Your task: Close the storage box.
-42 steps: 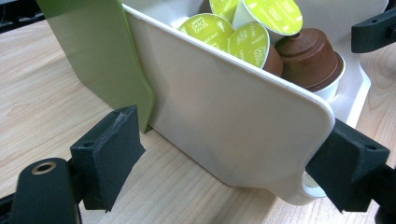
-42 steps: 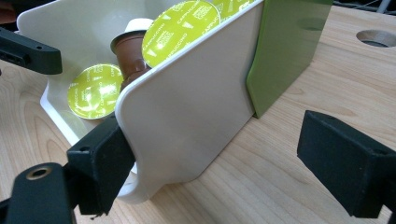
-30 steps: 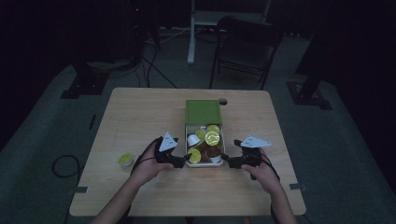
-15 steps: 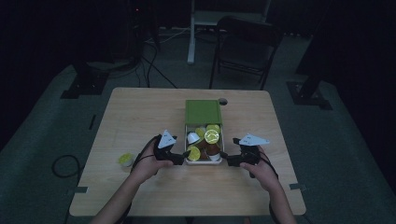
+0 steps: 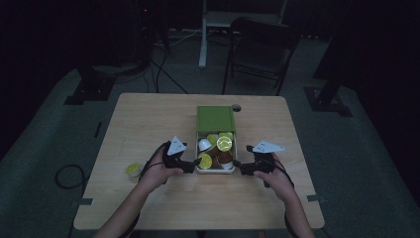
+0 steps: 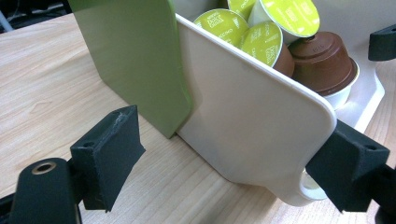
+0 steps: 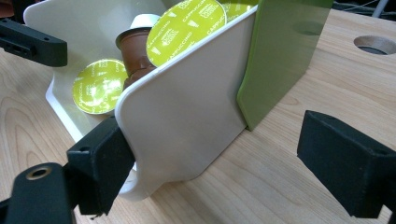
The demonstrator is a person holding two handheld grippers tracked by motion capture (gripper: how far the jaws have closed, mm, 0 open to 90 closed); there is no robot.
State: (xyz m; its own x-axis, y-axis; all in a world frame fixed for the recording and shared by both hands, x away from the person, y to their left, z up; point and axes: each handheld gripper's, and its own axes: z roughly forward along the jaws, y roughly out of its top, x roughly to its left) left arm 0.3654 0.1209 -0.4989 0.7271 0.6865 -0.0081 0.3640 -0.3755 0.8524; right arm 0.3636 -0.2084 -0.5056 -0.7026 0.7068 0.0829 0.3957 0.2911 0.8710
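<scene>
A green box sleeve (image 5: pixel 215 119) lies mid-table with its white drawer (image 5: pixel 216 170) pulled out toward me, holding several coffee capsules (image 5: pixel 224 144), lime-lidded and brown. My left gripper (image 5: pixel 190 167) sits at the drawer's left front corner, my right gripper (image 5: pixel 241 168) at its right front corner. In the left gripper view the left gripper (image 6: pixel 229 163) stands open astride the drawer wall (image 6: pixel 247 121), one jaw at the front corner, the other clear beside the sleeve (image 6: pixel 135 56). The right gripper (image 7: pixel 224 163) mirrors this around the drawer wall (image 7: pixel 187 116), also open.
A loose lime-lidded capsule (image 5: pixel 133 169) lies on the table left of my left hand. A round hole (image 5: pixel 236 107) is in the tabletop behind the sleeve. A chair (image 5: pixel 257 49) stands beyond the far edge. Bare wood lies in front of the drawer.
The left hand has edged slightly away from me along the drawer's side. The right hand, the drawer and the capsules have not visibly moved.
</scene>
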